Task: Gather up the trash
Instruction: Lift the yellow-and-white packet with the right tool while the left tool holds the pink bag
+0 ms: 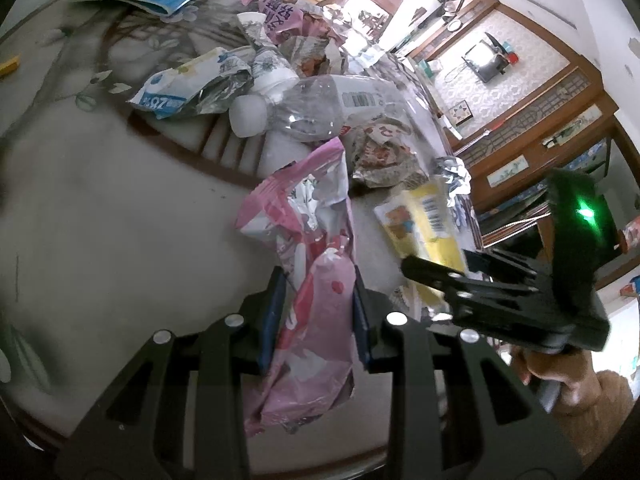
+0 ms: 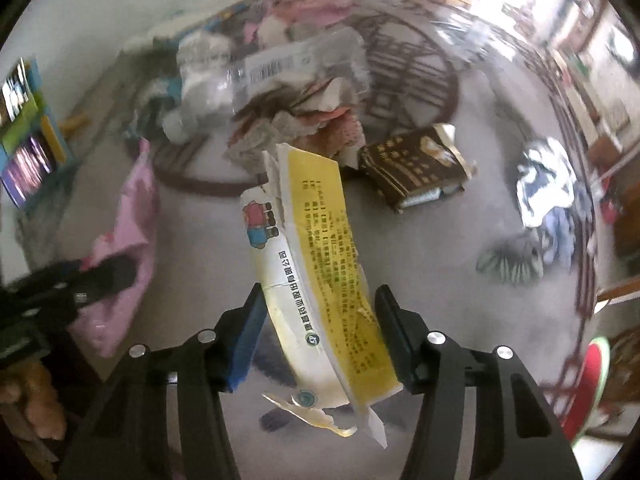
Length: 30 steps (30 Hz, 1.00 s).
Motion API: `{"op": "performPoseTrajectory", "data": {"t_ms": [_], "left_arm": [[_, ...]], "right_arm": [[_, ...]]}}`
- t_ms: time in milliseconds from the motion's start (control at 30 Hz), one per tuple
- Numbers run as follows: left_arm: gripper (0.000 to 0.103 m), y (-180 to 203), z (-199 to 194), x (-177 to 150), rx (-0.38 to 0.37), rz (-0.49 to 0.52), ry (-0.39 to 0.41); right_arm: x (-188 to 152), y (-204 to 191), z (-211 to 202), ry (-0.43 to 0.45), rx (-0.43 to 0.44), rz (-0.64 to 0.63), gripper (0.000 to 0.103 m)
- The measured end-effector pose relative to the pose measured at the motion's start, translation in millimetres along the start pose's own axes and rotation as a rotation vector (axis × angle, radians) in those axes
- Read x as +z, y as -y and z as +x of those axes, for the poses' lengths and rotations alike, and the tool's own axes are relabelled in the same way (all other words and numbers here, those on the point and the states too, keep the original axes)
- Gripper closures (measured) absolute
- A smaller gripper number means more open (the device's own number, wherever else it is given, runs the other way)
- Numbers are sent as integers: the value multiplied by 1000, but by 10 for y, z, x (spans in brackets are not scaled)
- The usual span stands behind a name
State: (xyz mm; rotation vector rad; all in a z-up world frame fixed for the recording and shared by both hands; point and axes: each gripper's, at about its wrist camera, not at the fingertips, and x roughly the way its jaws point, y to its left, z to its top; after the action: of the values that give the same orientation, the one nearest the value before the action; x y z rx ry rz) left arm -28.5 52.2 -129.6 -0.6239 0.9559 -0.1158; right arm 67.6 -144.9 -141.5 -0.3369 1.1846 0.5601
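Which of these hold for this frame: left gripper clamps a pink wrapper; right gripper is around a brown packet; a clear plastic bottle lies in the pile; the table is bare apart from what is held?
1. The left gripper is shut on the pink wrapper. True.
2. The right gripper is around a brown packet. False: the yellow-and-white packet is between its jaws; the brown packet lies on the table.
3. A clear plastic bottle lies in the pile. True.
4. The table is otherwise bare. False: litter covers it.
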Motion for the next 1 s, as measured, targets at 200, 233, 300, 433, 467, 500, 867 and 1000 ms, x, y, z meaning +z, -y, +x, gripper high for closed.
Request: {"op": "performPoseTrajectory", "data": {"t_ms": [200, 233, 300, 433, 467, 500, 867, 1000], "left_arm": [[74, 131, 10, -19, -19, 64, 8], [74, 162, 9, -27, -21, 79, 10], [74, 226, 13, -49, -25, 105, 13], [74, 276, 68, -59, -32, 122, 8], [74, 275, 80, -63, -32, 121, 5], [74, 282, 92, -68, -32, 120, 2], [74, 446, 265, -209, 25, 203, -25], [74, 495, 271, -246, 47, 228, -23]], "right_arm": [[-225, 19, -364, 108, 27, 99, 49], [-289, -9, -444, 124, 28, 110, 49], [-414, 11, -567, 155, 38, 138, 49], [-538, 170, -704, 202, 43, 207, 49], [-595, 251, -747, 217, 42, 234, 49], [-644, 265, -784, 224, 44, 249, 49], [-880, 513, -1087, 366, 79, 345, 49], [-933, 592, -1159, 404, 117, 378, 49]]}}
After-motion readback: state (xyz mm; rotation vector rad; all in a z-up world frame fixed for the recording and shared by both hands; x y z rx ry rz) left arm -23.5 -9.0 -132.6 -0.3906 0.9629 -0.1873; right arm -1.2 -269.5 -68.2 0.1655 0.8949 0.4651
